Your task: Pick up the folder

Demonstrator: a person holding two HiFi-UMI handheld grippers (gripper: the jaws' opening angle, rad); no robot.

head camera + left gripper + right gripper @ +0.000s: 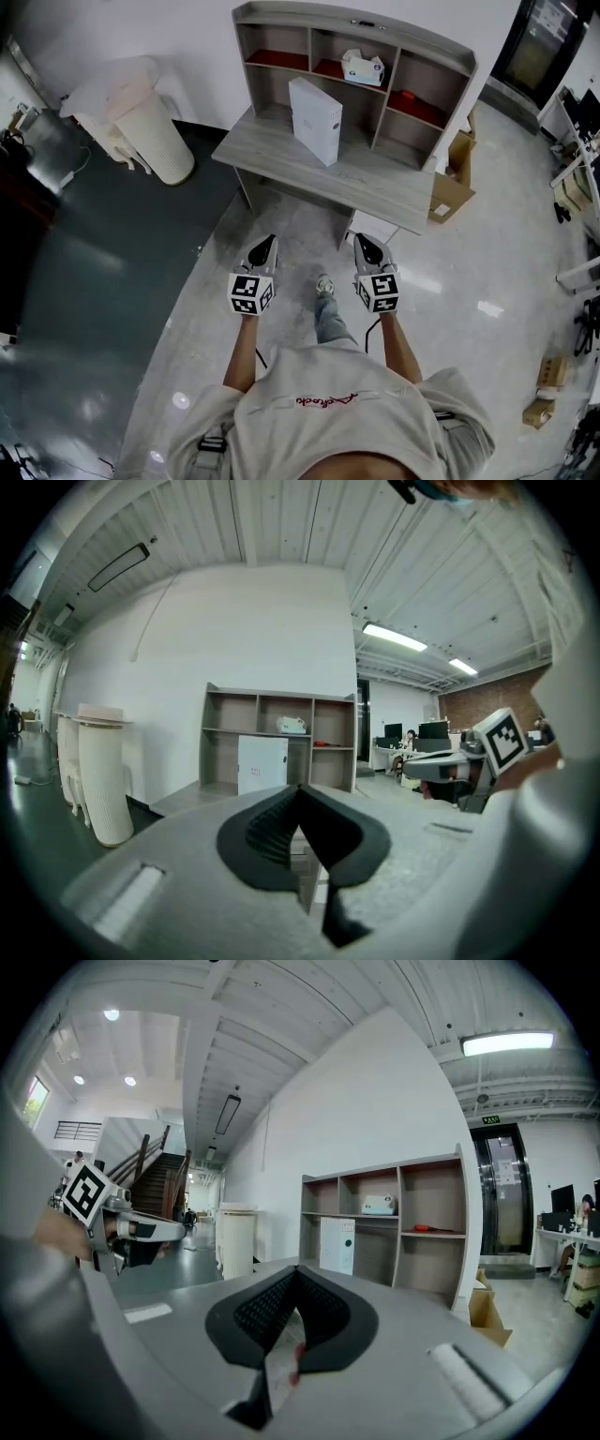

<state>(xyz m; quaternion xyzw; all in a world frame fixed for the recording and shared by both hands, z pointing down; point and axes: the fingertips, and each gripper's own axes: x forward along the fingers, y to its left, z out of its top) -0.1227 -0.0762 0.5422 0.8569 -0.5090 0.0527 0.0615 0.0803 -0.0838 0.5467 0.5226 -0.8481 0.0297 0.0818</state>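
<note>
The white folder (316,120) stands upright on the desk (375,183), toward its back edge, in front of the shelf unit's left and middle compartments. A tissue box (363,67) sits in the upper middle compartment. The left gripper (271,240) and right gripper (361,239) are held side by side over the floor, well short of the desk's front edge, pointing toward it. Each gripper's jaws are pressed together and empty.

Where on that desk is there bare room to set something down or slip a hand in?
The desk top is bare along its front edge and right of the upright white folder; a smaller patch lies between the folder and the left edge. The lower right cubby looks open. Tightest: behind the folder, and the shelf with the tissue box.
</note>
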